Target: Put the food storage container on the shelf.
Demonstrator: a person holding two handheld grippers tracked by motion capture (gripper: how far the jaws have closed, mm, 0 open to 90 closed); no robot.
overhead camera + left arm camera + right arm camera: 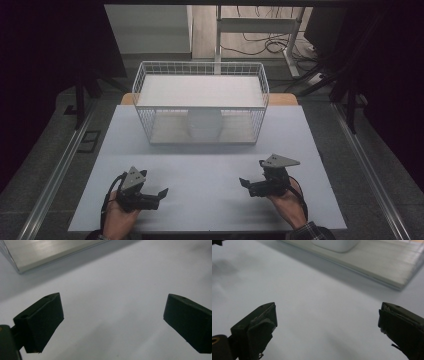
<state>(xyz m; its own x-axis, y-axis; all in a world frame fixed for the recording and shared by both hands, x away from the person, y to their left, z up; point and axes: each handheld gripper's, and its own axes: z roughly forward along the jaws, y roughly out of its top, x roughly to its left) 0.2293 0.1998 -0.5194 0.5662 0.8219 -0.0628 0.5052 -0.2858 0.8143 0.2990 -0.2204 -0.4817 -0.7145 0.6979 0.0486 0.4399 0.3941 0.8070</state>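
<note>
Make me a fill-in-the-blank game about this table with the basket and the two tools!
1. The white wire basket stands at the ____ end of the table, away from the person.
2. The round white container sits ____ the basket.
3. The jaws of the left tool and of the right tool are both ____.
4. Each tool has ____ between its jaws.

Missing words: far; inside; open; nothing

A wire basket [200,102] is sitting at the far middle of the table [210,170], with a tub [204,125] standing inside it on its floor. I am holding my left gripper [161,192] and right gripper [243,182] near the table's front edge, well apart, each pointing inward.
</note>
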